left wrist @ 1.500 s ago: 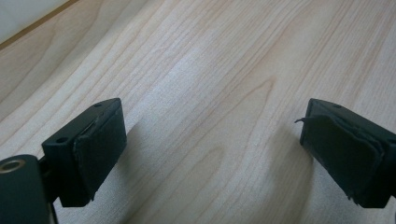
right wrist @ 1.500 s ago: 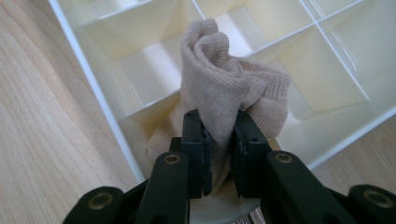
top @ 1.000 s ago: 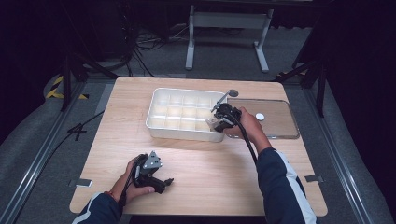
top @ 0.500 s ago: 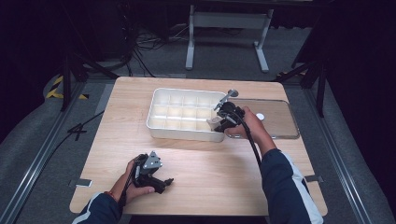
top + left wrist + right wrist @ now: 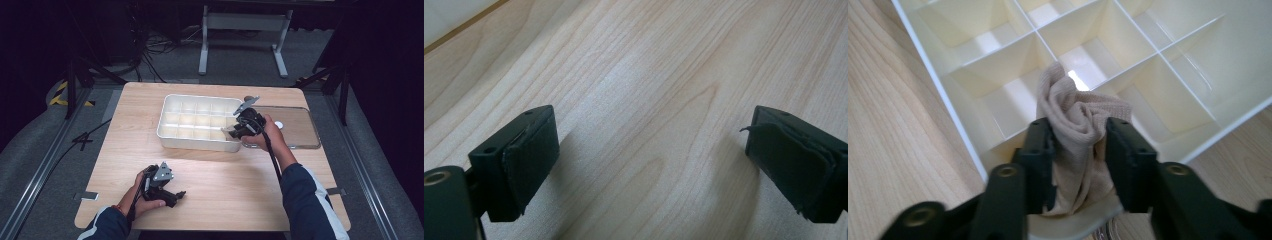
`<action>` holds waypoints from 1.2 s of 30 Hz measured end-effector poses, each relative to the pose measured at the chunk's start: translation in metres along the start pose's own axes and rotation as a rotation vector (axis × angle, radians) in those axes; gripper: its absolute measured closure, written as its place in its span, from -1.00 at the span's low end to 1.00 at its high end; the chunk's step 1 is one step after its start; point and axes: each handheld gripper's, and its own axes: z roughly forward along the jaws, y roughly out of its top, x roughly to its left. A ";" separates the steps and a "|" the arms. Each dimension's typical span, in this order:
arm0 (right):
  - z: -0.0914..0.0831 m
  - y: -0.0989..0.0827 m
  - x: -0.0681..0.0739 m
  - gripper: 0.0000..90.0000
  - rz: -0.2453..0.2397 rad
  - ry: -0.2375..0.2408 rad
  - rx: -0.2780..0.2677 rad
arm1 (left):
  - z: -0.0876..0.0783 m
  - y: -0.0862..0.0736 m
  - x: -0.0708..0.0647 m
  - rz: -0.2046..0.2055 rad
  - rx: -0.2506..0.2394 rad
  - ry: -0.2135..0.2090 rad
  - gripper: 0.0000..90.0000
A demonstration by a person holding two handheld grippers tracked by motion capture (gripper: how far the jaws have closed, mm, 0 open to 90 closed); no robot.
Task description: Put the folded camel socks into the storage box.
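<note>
Sock [image 5: 1075, 125] pinched between jaws, over tray [image 5: 963, 135]

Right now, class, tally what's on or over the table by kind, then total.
White divided trays: 1
Clear flat lids: 1
Beige cloths: 1
Grippers: 2, left gripper and right gripper
Total: 5

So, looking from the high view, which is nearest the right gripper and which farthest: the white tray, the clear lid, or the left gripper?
1. White tray: right gripper at its right end.
2. Clear lid: just right.
3. Left gripper: near table edge.
</note>
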 end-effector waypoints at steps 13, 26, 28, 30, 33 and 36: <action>0.011 -0.001 0.001 0.85 -0.016 -0.014 0.059 | 0.000 0.000 0.000 0.007 0.002 0.001 -0.84; 0.025 0.011 -0.001 0.85 -0.024 0.009 0.221 | -0.001 0.000 -0.001 0.000 0.004 0.006 -0.83; 0.029 0.012 -0.001 0.85 -0.032 0.012 0.246 | -0.001 0.000 -0.001 0.000 0.004 0.006 -0.83; 0.031 0.012 -0.002 0.85 -0.025 0.021 0.254 | -0.001 0.000 -0.001 0.000 0.004 0.006 -0.83; 0.032 0.012 -0.003 0.85 -0.016 0.027 0.252 | -0.001 0.000 -0.001 0.000 0.004 0.006 -0.83; 0.032 0.011 -0.002 0.85 -0.012 0.018 0.251 | -0.001 0.000 -0.001 0.000 0.004 0.006 -0.83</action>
